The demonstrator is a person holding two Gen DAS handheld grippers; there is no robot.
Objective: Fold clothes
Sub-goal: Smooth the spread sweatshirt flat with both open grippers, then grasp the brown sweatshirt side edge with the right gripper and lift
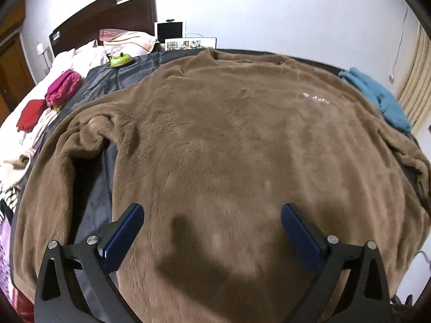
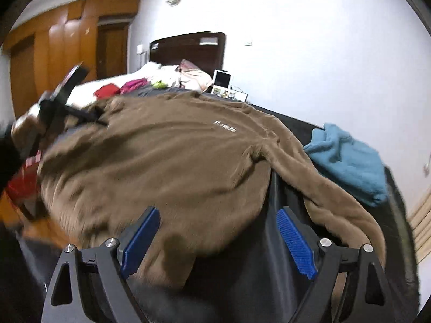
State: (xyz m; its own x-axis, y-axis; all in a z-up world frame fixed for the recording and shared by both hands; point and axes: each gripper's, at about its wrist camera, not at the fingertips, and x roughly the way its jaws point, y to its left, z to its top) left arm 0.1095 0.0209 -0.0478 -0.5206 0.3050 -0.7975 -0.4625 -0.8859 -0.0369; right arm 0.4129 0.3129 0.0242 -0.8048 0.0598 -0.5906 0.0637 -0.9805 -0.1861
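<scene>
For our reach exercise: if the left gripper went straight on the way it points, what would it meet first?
Most likely the brown fleece sweater, spread flat beneath the open left gripper; nothing lies between its fingers.

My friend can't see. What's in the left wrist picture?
A big fuzzy brown sweater lies spread flat on a dark sheet. The left gripper hangs open above its bottom end, holding nothing. A blue towel sits at the right.

You had a dark wooden headboard against the white wall. Below it lay a striped pillow, and just right of it stood a white monitor with a photo frame beneath. A green toy sat near the pillow. Left of the headboard stood an orange wardrobe.
</scene>
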